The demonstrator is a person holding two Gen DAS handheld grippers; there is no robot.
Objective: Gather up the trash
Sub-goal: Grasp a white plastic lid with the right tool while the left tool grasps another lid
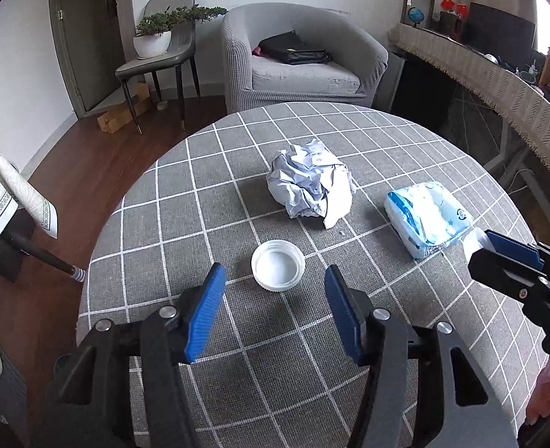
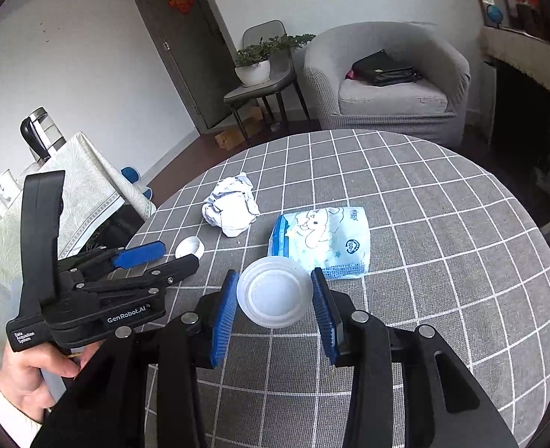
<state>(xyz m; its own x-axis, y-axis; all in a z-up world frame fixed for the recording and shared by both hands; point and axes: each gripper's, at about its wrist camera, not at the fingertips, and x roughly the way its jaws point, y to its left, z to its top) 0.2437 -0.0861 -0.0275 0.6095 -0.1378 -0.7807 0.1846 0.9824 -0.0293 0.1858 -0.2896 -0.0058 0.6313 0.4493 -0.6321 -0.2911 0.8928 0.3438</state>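
Note:
A white bottle cap (image 1: 277, 270) (image 2: 189, 247) lies open side up on the round table with the grey checked cloth (image 1: 162, 224). My left gripper (image 1: 274, 268) (image 2: 179, 254) is open, with a blue pad on each side of the cap and a gap to each pad. My right gripper (image 2: 275, 280) is shut on a translucent white plastic container (image 2: 275, 293), held above the table and seen bottom first. The right gripper (image 1: 499, 252) also shows at the right edge of the left wrist view. Farther back lie a crumpled paper ball (image 1: 310, 183) (image 2: 232, 205) and a blue tissue pack (image 1: 428, 216) (image 2: 323, 239).
A grey armchair (image 1: 304, 63) with a black bag stands behind the table. A chair bearing a potted plant (image 1: 155, 37) stands to its left. A cloth-covered side table (image 2: 69, 186) with a kettle is at the left. A hand (image 2: 32, 369) holds the left gripper.

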